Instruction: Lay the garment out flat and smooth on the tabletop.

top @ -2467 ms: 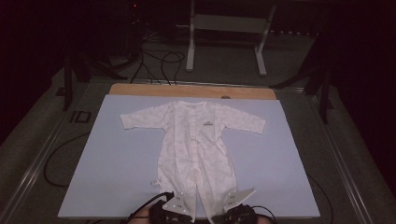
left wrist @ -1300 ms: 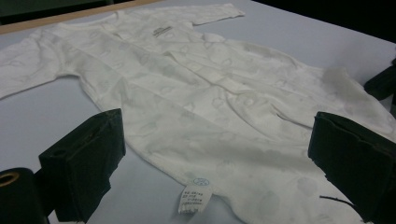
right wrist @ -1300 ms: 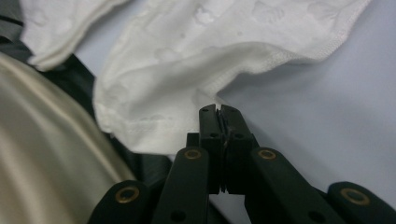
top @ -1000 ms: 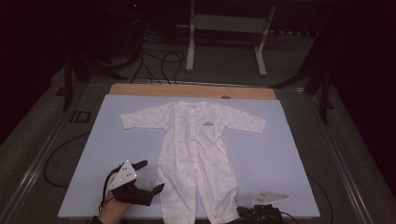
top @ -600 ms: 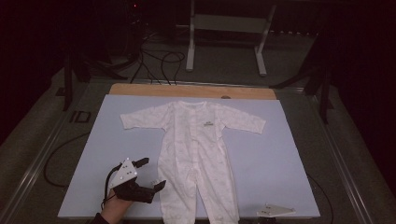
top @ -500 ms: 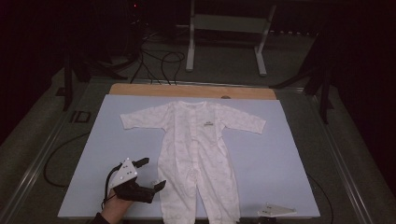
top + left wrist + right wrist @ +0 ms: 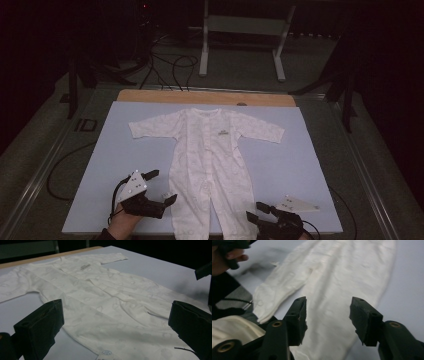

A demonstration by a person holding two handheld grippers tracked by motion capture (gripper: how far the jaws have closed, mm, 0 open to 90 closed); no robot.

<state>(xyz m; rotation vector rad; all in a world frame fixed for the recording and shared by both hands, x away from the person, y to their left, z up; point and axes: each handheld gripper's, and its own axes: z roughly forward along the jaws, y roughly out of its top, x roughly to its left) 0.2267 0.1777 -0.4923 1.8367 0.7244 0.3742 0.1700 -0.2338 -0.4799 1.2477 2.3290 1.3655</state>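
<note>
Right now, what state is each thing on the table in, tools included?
Baby romper: spread flat, front up, sleeves out, legs toward the person.
Left tool: open, beside the romper's left leg, holding nothing.
Right tool: jaws just been opening, apart over the right leg hem, nothing gripped.
Blue mat: lying flat under the romper.

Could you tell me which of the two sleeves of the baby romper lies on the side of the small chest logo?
The sleeve pointing to the high view's right: the logo sits just inboard of it. The other sleeve has plain fabric beside it.
</note>
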